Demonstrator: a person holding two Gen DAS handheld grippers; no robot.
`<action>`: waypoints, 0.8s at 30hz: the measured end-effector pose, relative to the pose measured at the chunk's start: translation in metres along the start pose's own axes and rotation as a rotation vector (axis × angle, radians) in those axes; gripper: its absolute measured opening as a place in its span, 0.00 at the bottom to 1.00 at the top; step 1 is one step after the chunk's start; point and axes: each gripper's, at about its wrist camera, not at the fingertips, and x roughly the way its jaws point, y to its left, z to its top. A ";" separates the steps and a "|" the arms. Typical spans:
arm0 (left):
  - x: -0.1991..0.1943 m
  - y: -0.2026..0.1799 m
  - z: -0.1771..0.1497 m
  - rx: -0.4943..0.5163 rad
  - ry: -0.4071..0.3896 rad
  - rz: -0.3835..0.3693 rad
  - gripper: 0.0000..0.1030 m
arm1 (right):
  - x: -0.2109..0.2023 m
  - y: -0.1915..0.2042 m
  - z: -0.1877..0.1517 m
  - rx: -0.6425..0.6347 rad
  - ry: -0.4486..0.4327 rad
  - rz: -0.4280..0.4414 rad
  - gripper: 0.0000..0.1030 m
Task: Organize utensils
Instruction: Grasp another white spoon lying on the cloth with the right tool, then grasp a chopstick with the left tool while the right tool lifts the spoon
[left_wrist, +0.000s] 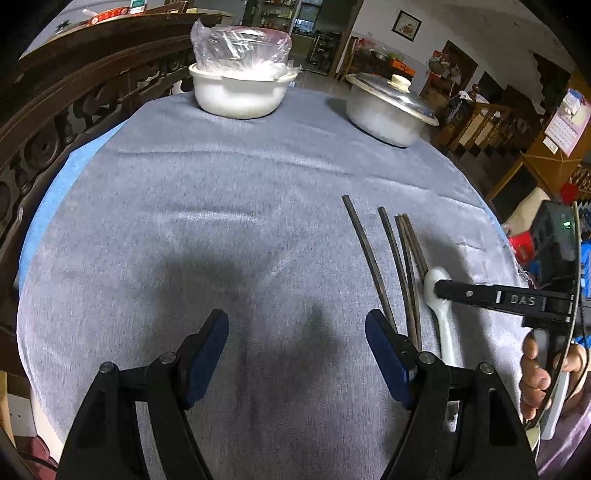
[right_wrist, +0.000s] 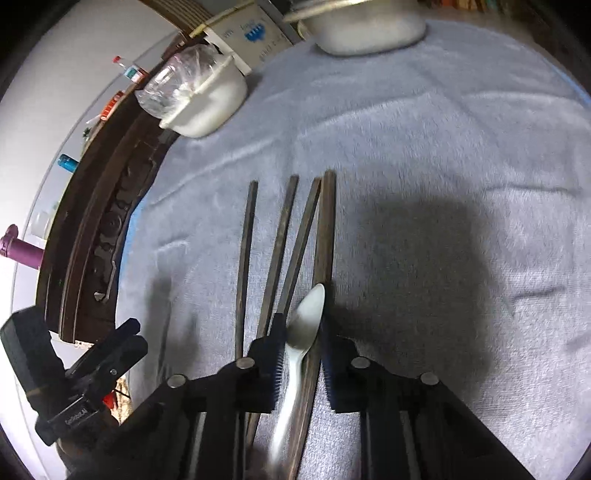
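While you are holding the left hand-held gripper (left_wrist: 295, 325) released over the bare grey cloth of the surface (left_wrist: 184, 221), with nothing between its pads, your right hand-held gripper (right_wrist: 303, 321) is grasping the white spoon (right_wrist: 308, 317) at its neck. The spoon is lying just beside the four dark chopsticks (right_wrist: 280, 236), its bowl pointing away from you. At the far edge, a white pot (left_wrist: 240, 92) covered with plastic and a lidded metal pot (left_wrist: 388, 107) are standing.
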 end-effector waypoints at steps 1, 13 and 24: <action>0.002 -0.002 0.002 0.010 0.000 0.003 0.75 | -0.004 0.000 0.001 -0.001 -0.019 -0.006 0.04; 0.056 -0.046 0.066 0.138 0.047 0.021 0.75 | -0.037 -0.049 0.000 0.143 -0.107 0.099 0.04; 0.117 -0.065 0.104 0.094 0.172 0.043 0.30 | -0.054 -0.066 -0.009 0.161 -0.127 0.127 0.04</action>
